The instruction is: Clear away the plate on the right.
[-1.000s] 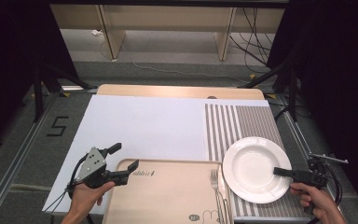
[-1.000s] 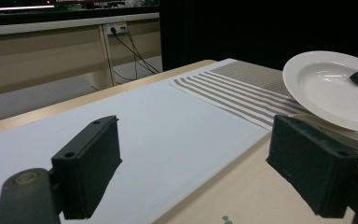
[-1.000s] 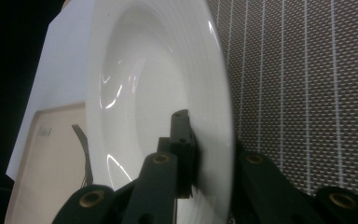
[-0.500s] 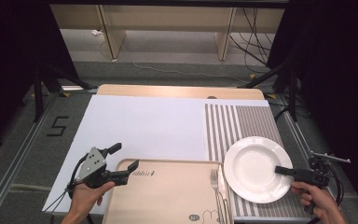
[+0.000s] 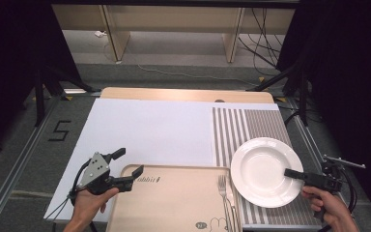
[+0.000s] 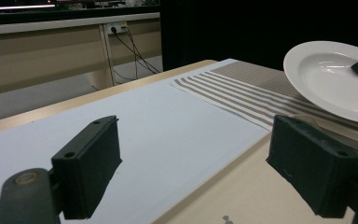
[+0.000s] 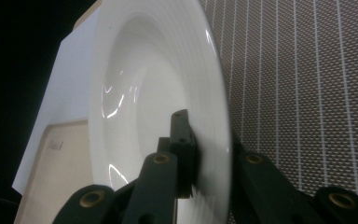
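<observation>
A white plate (image 5: 265, 171) is seen at the right of the table, over the near part of a striped placemat (image 5: 249, 126), its left edge just beside a beige tray (image 5: 174, 203); its near right rim is clamped by the right gripper (image 5: 294, 173), one jaw lying over the rim on the inside and the other under it, as is shown plainly in the right gripper view, where the plate (image 7: 158, 93) is pinched at its edge between the two black jaws; the gripper is held by the person's right hand (image 5: 329, 209) at the table's near right corner. A fork (image 5: 224, 193) is laid along the right edge of the tray, just beside the plate. The left gripper (image 5: 128, 166) is held in the left hand (image 5: 89, 205) at the near left, its jaws spread wide with nothing between them; one jaw is set over the tray's far left corner, the other over a white sheet (image 5: 149, 130) that covers the middle of the table; in the left gripper view the plate (image 6: 335, 79) is seen tilted, its far side raised above the placemat (image 6: 242, 93).
</observation>
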The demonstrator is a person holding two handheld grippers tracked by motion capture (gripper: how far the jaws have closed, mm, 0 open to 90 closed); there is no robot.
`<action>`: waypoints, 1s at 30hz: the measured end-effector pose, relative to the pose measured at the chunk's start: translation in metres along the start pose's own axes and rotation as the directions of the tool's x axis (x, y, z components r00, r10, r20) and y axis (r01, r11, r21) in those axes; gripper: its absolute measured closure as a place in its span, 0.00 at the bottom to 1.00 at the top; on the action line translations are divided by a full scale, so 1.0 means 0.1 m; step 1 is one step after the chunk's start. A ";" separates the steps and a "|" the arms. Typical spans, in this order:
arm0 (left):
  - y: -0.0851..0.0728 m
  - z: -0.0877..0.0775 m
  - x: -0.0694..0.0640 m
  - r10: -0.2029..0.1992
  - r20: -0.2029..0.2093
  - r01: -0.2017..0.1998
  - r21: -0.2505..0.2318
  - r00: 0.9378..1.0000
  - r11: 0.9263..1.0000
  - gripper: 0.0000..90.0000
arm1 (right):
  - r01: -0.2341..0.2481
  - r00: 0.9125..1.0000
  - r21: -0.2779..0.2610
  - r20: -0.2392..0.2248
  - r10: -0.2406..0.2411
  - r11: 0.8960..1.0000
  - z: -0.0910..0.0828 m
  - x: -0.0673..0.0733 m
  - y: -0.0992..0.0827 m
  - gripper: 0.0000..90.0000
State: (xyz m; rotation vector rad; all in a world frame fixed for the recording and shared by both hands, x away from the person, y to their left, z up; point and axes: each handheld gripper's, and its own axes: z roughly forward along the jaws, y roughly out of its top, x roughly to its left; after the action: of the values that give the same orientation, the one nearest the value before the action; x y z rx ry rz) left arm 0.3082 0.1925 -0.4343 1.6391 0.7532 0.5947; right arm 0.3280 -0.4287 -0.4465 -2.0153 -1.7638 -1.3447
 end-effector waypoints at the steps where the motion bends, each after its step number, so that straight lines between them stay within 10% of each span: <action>1: 0.00 0.00 0.00 0.000 0.000 0.000 0.000 1.000 1.000 0.18 | -0.025 1.000 -0.008 -0.015 0.024 1.000 0.00 0.02 0.00 0.92; 13: 0.00 0.00 0.00 0.002 -0.003 -0.002 -0.003 1.000 1.000 0.18 | 0.062 0.996 -0.051 -0.056 -0.064 0.997 0.12 0.29 -0.03 0.93; 30: 0.00 -0.01 0.00 0.004 -0.002 -0.004 -0.002 1.000 1.000 0.18 | 0.189 0.968 0.058 -0.178 -0.176 0.980 0.55 0.95 -0.25 0.93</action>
State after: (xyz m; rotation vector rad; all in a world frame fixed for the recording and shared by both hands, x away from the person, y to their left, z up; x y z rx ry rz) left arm 0.3080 0.1931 -0.4343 1.6388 0.7513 0.5999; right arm 0.3259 -0.3182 -0.4243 -1.6773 -1.9268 -1.4332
